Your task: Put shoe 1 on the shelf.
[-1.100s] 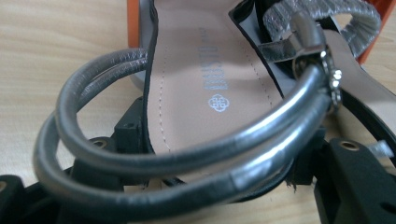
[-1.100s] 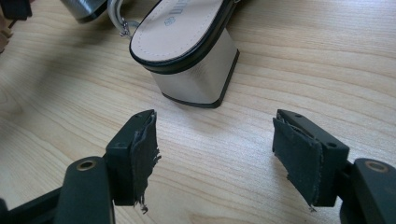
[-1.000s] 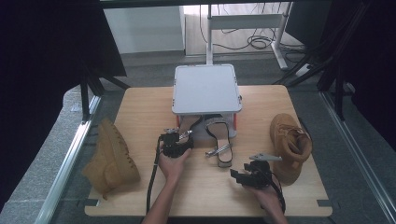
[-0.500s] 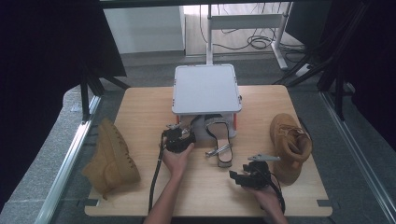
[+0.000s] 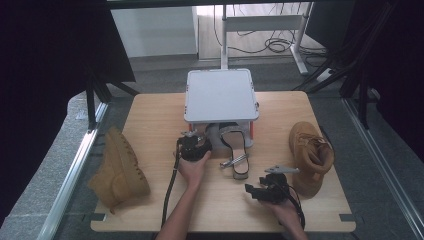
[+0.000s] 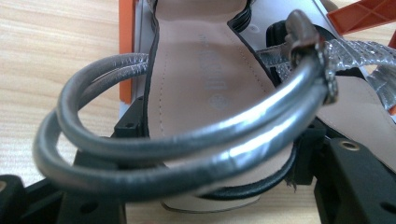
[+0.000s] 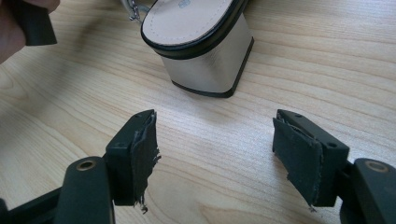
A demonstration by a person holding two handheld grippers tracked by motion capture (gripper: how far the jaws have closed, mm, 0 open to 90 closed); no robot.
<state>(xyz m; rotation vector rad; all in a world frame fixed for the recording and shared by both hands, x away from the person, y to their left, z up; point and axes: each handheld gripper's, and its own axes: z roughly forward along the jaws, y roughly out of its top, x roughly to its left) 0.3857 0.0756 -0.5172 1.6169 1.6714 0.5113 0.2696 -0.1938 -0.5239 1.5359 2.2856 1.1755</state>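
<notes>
left gripper (image 5: 196,148) is right up at the heel of the left sandal (image 6: 205,79), the one lying partly under the grey rack (image 5: 221,95) at the middle of the table (image 5: 150,115), and in the left gripper view its jaws stand either side of the heel end, wide, with the silver ankle strap (image 6: 177,154) looped across in front of them. i can't tell whether the pads are pressing the sole yet or just flanking it. the risk here: that loose strap sits right in the bite, so a squeeze could catch the strap instead of the sole, and the shoe would swing or slip out on a lift. a pull could also drag the toe against the rack's orange leg (image 6: 127,46). right gripper (image 5: 264,191) rests low near the table's front edge, jaws spread and empty, pointed at the block heel of the second sandal (image 7: 205,51), well apart from it. tan boots (image 5: 120,170) sit off to either side, out of harm's way.
</notes>
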